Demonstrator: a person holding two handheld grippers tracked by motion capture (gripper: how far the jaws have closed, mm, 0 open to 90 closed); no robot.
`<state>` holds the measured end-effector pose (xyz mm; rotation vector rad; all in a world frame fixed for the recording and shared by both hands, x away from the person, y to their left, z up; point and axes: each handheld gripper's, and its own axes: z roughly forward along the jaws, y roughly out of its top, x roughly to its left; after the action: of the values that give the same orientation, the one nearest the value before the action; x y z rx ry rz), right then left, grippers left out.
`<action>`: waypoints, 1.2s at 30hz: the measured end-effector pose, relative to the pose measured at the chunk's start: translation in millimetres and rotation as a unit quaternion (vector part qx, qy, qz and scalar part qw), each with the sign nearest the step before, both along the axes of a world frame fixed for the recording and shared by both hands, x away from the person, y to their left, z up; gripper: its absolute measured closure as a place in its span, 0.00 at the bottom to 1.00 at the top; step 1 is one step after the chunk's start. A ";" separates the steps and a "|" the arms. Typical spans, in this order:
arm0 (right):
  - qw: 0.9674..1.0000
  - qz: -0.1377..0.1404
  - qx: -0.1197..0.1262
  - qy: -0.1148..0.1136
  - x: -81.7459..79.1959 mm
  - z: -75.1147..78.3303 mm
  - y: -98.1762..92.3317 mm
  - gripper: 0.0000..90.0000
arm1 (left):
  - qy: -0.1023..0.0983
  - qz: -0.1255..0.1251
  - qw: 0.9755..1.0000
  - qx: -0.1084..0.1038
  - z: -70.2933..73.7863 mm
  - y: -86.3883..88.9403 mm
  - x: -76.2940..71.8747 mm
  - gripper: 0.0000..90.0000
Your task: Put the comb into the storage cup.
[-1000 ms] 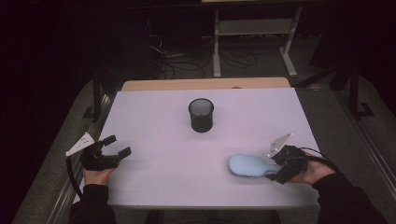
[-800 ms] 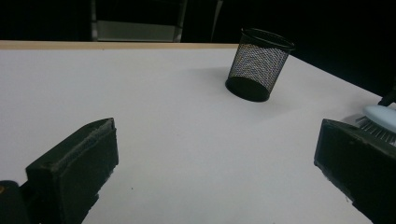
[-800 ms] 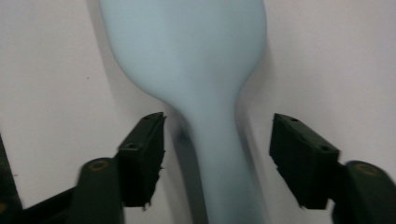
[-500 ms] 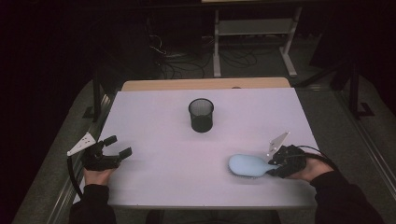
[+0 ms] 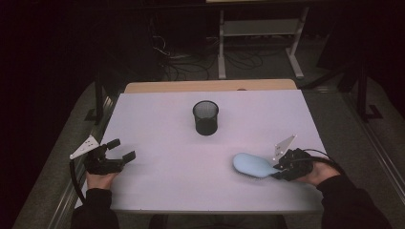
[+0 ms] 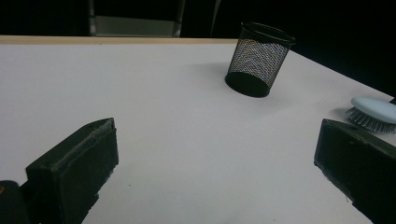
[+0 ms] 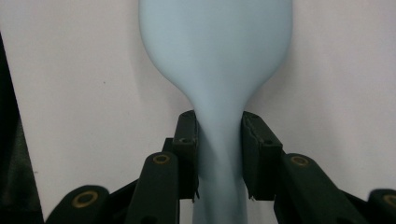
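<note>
right gripper view | right tongs just closed, clamping hairbrush handle | left tongs agape, empty

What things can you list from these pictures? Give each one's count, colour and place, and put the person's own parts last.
brush: one, light blue, front right of the table, handle between the right gripper's fingers
mesh cup: one, black, upright, middle of the table towards the back
table: one, white top with a wooden back edge
rack: one, grey metal, on the floor behind the table
left gripper: one, black, front left, open, nothing in it
right gripper: one, black, just closed on the brush handle
hands: two, in dark sleeves, at the near edge
</note>
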<state>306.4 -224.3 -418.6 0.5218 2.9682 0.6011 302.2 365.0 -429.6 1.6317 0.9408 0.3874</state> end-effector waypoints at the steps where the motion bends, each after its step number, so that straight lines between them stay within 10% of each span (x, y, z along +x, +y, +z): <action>1: 1.000 -0.001 0.003 0.001 0.2 0.3 -0.5 0.76 | 0.000 0.000 1.000 0.000 0.0 0.1 0.0 0.00; 36: 0.996 -0.034 0.070 -0.041 -2.1 23.5 -8.3 0.76 | 0.001 0.002 1.000 0.001 -0.1 0.3 -0.2 0.00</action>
<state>304.3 -232.6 -395.1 0.5925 2.8327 0.8082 302.0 365.3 -429.7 1.6322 0.9446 0.3892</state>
